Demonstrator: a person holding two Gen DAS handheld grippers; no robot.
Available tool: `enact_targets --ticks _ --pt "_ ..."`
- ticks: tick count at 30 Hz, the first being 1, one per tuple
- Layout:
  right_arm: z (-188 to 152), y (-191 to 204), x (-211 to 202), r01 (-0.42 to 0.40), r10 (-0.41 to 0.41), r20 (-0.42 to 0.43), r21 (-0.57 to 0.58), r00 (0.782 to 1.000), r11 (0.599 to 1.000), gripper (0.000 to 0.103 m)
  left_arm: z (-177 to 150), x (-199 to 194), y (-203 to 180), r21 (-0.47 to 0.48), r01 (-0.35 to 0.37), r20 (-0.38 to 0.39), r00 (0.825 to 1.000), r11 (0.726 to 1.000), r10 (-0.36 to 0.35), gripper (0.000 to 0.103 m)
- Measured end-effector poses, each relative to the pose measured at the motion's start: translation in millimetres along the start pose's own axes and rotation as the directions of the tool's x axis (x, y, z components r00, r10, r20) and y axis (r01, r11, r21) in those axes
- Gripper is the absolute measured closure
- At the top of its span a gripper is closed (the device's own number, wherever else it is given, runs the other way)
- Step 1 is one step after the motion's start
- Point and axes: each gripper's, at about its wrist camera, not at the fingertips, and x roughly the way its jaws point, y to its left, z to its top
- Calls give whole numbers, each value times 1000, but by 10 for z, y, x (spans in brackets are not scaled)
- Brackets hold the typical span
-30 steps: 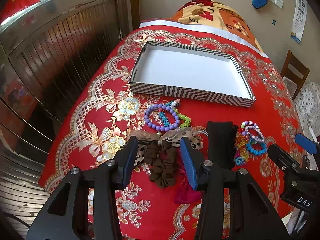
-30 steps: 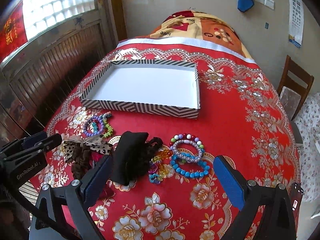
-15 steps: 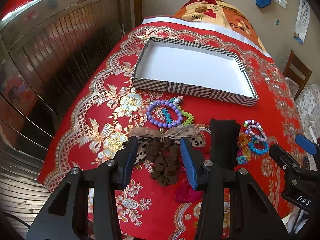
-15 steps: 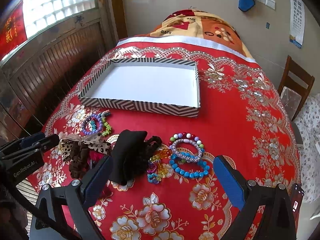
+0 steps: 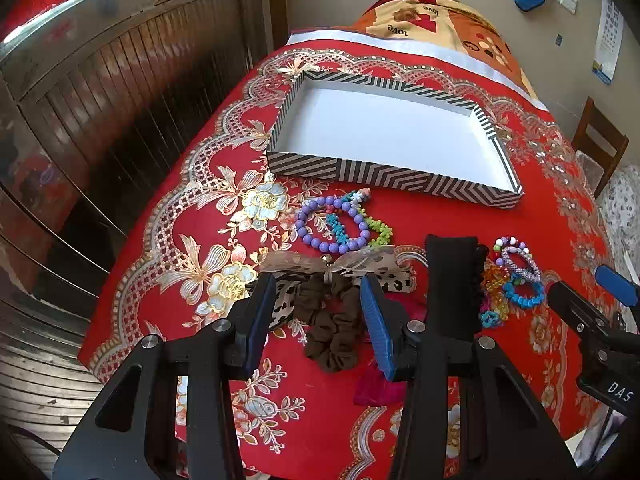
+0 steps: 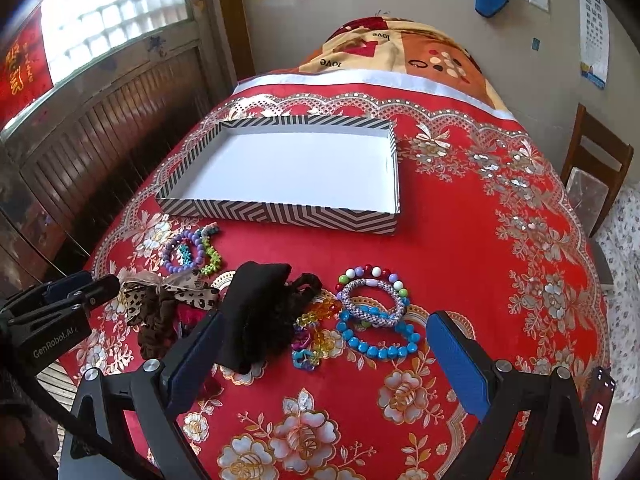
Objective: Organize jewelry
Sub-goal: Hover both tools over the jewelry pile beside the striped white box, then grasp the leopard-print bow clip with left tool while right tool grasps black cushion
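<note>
A striped box with an empty white inside [image 5: 396,176] [image 6: 280,212] sits on the red tablecloth. In front of it lie a purple bead bracelet [image 5: 334,226] [image 6: 180,250], a brown scrunchie [image 5: 330,322] [image 6: 154,322] with a leopard bow [image 5: 360,260], a black pouch [image 5: 452,280] [image 6: 256,304] and a heap of bead bracelets [image 5: 516,280] [image 6: 376,312]. My left gripper [image 5: 316,322] is open, hovering over the scrunchie. My right gripper [image 6: 320,364] is wide open, just before the bracelet heap.
A folded patterned blanket [image 6: 400,52] lies at the table's far end. A wooden chair [image 6: 596,176] stands at the right. Dark wooden panelling [image 5: 120,92] runs along the left, beyond the table edge.
Both grippers have eased forward and slightly down toward the items. Neither has closed or taken anything.
</note>
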Motion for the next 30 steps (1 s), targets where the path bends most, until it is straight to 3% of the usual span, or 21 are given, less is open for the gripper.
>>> enact_targets --ticks 21,30 --pt "30 30 58 -29 28 -28 -37 999 999 7 53 21 242 -21 58 -49 997 998 -59 60" --pt "-8 68 160 -76 73 -63 -52 995 996 16 -43 140 319 -15 159 -150 976 987 -159 60"
